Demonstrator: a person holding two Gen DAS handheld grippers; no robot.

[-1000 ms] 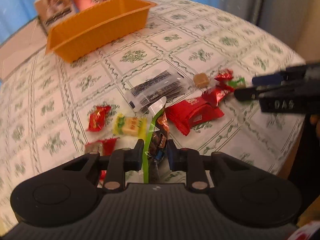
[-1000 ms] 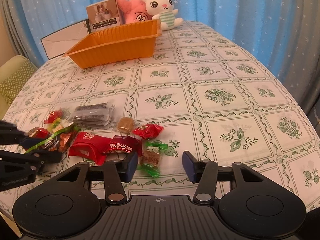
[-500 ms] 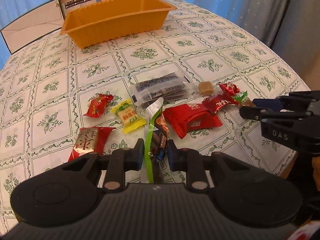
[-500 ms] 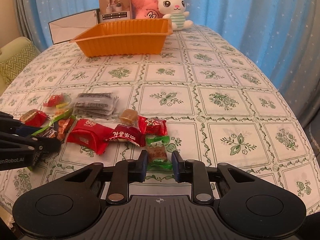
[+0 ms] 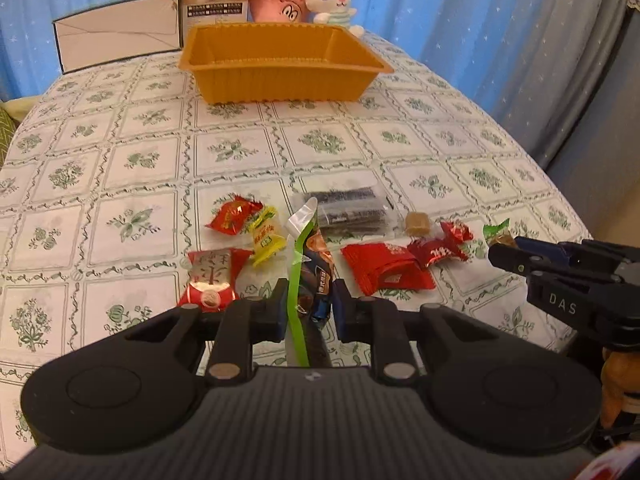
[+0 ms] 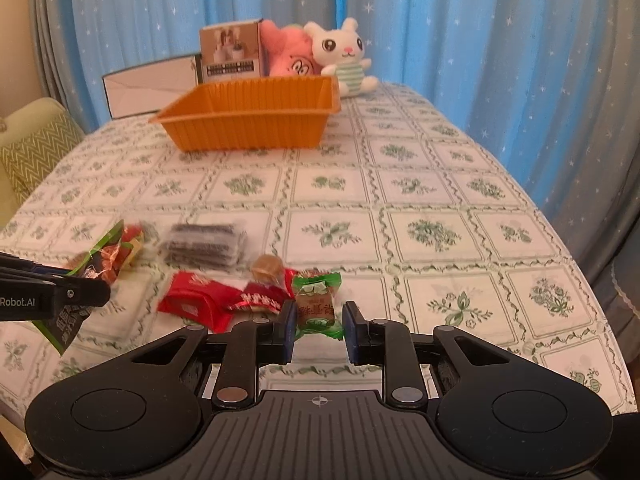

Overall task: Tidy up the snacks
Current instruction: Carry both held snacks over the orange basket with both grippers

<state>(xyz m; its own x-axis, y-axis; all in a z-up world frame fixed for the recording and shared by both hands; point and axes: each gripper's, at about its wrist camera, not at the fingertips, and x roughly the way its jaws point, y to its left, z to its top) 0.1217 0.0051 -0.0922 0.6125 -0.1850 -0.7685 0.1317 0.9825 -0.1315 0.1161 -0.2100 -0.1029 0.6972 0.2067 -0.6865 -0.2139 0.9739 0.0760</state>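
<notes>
My left gripper (image 5: 308, 306) is shut on a green-edged snack packet (image 5: 310, 264), held above the tablecloth. My right gripper (image 6: 319, 326) is shut on a green-wrapped candy (image 6: 316, 306), lifted just off the table. An empty orange tray (image 5: 280, 62) stands at the far side, also in the right wrist view (image 6: 248, 114). Loose snacks lie between: a red packet (image 5: 384, 268), a dark clear pack (image 5: 348, 210), a yellow candy (image 5: 266, 236), red candies (image 5: 232, 214) and a brown caramel (image 5: 416, 222).
A photo box (image 6: 232, 52), a pink plush (image 6: 290, 56) and a white rabbit plush (image 6: 344, 58) stand behind the tray. A white box (image 6: 148, 88) lies to its left. A green chair (image 6: 32, 148) is at the table's left edge. Blue curtains hang behind.
Both grippers have risen and tilted up towards the tray. The right gripper shut on the green candy and lifted it. The left keeps hold of its packet.
</notes>
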